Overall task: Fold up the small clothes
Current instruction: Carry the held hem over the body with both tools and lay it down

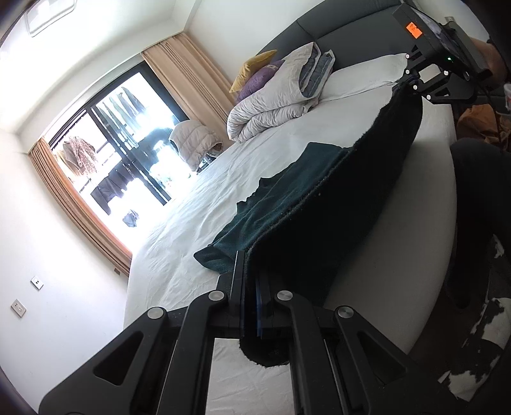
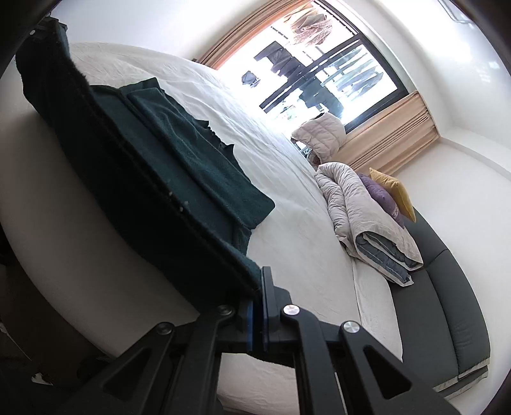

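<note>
A dark green knitted garment (image 1: pixel 287 198) lies on the white bed (image 1: pixel 191 255), with its near edge lifted and stretched taut between my two grippers. My left gripper (image 1: pixel 250 271) is shut on one end of that edge. My right gripper (image 1: pixel 412 79) shows at the top right of the left wrist view, shut on the other end. In the right wrist view the garment (image 2: pixel 179 166) runs from my right gripper (image 2: pixel 259 281) up to the left gripper (image 2: pixel 44 28) at the top left. The lifted edge hangs over the bed's near side.
A folded grey quilt (image 1: pixel 271 99) with purple and yellow cushions (image 1: pixel 252 76) lies near the dark headboard (image 2: pixel 431 303). A big window with beige curtains (image 1: pixel 89 207) is beyond the bed. A person's dark leg (image 1: pixel 479 207) stands at the bed's side.
</note>
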{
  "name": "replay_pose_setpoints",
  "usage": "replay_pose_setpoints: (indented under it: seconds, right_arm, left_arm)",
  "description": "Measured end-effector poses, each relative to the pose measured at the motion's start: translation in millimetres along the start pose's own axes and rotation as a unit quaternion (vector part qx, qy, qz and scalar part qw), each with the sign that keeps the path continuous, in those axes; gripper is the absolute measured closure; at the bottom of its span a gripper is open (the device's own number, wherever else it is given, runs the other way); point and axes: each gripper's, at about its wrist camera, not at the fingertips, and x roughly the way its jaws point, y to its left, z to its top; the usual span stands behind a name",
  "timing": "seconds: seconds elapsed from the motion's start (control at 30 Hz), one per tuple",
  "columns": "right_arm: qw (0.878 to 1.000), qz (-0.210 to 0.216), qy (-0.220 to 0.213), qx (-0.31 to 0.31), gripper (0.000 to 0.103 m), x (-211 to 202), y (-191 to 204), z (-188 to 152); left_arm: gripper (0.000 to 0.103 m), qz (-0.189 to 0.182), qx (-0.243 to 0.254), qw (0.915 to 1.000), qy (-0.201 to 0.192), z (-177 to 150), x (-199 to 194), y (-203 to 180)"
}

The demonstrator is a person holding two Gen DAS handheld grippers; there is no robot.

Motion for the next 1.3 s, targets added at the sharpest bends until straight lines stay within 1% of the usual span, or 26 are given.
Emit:
replay_pose_setpoints:
  seconds: [0.17, 0.53, 0.73, 0.83, 0.97, 1.03, 1.2, 1.3]
  right_arm:
    - [1.0, -0.004, -0.008, -0.002, 0.099, 5.5, -3.2, 8.1]
    - [1.0, -0.003, -0.004, -0.005, 0.099, 12.9, -0.5, 5.0]
    - [1.0, -0.005, -0.009, -0.003, 0.099, 20.7, -0.4, 10.0]
    - [1.0, -0.004, -0.013, -0.006, 0.099, 27.6, -1.8, 13.8]
    - [1.0, 0.011, -0.016, 0.004, 0.099, 44.9, -10.0, 28.6]
    - [1.0, 0.016, -0.017, 0.002, 0.099, 58.3, -15.1, 39.2]
    - [0.999, 0.04, -0.016, -0.006, 0.099, 105.3, -24.0, 71.4]
    - [0.999, 0.053, -0.008, -0.011, 0.099, 142.8, -27.1, 92.9]
  left_arm:
    - [0.1, 0.002, -0.007, 1.0, -0.004, 6.1, 5.9, 8.9]
    - [0.1, -0.002, 0.005, 1.0, 0.001, -1.5, 2.7, -2.1]
    - [0.1, -0.003, -0.006, 1.0, 0.005, -0.1, 5.2, 1.3]
    - [0.1, -0.008, -0.019, 0.9997, 0.01, 4.1, 13.4, 10.0]
    - [0.1, -0.014, -0.043, 0.9988, 0.02, 8.5, 31.6, 29.3]
    - [0.1, -0.019, -0.068, 0.9971, 0.028, 10.7, 47.5, 44.7]
    - [0.1, -0.027, -0.124, 0.9903, 0.056, 14.8, 103.5, 81.9]
    - [0.1, -0.026, -0.135, 0.9879, 0.072, 20.4, 139.6, 97.8]
